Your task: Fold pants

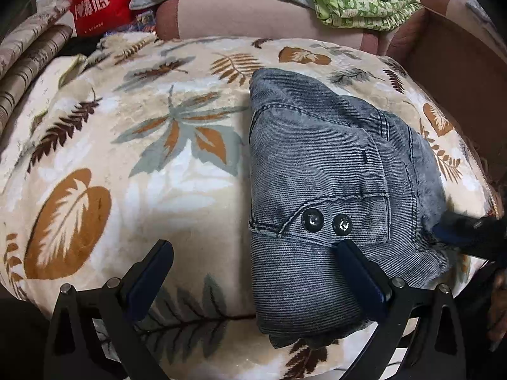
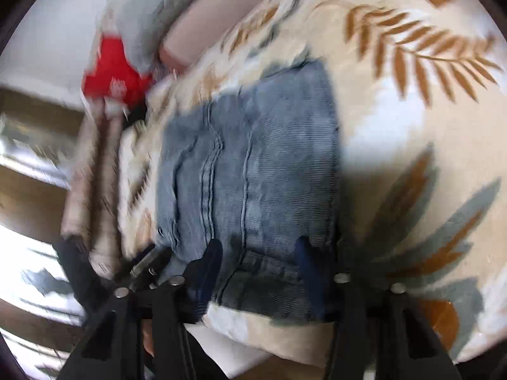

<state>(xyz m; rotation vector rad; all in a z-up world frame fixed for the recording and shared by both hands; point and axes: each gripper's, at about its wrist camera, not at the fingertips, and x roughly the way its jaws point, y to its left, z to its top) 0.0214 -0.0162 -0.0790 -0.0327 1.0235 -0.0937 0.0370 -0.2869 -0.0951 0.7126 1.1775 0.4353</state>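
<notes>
The grey-blue denim pants (image 1: pixel 329 183) lie folded into a compact bundle on the leaf-print blanket (image 1: pixel 133 164), with two metal buttons facing up. My left gripper (image 1: pixel 253 250) is open just above the bundle's near left edge, its right finger over the denim. The right gripper shows at the bundle's right edge in the left wrist view (image 1: pixel 469 231). In the blurred right wrist view the pants (image 2: pixel 253 164) fill the middle and my right gripper (image 2: pixel 259 253) is open, its fingers over the near edge of the denim.
A sofa back (image 1: pixel 253 15) with a grey cushion, a green patterned cloth (image 1: pixel 358 0) and a red bag (image 1: pixel 95 3) lies behind the blanket. Rolled fabric (image 1: pixel 28 60) sits at the far left. The blanket's near edge drops off below the grippers.
</notes>
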